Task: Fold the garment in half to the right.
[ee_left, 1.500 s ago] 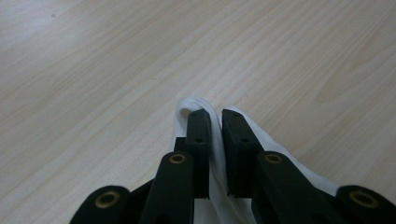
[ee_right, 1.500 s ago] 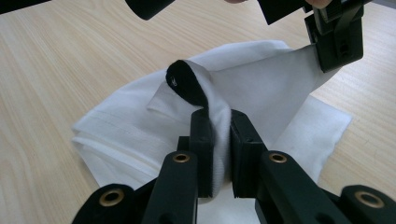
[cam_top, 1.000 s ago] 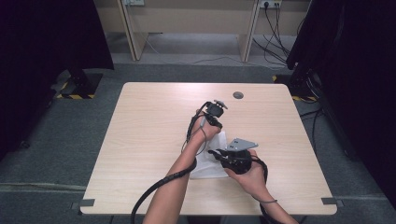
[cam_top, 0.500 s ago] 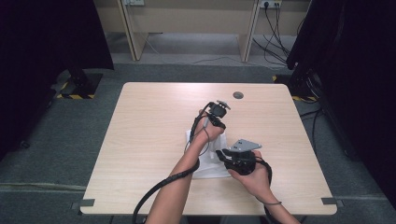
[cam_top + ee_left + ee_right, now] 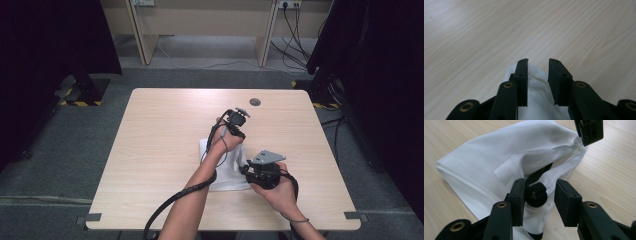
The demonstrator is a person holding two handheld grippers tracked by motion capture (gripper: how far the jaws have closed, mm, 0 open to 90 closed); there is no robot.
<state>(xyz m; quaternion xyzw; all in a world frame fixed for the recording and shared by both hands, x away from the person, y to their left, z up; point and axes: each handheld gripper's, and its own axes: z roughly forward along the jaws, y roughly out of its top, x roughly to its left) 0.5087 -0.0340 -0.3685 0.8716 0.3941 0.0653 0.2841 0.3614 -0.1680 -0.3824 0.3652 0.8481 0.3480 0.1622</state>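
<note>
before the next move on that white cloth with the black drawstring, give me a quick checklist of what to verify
1. Left gripper free of the white cloth: ok. Its jaws have just been opening; a gap shows between the pads, with the cloth edge lying below them.
2. Right gripper free of the black cord stopper: cannot tell. Its jaws have just been opening; the stopper sits between them, close against one pad, clear of the other.
3. Cloth resting on the wooden table: ok, lying flat in the high view.
4. Cloth well inside the table edges: ok.
5. Black drawstring untangled: cannot tell, partly hidden in folds.
</note>
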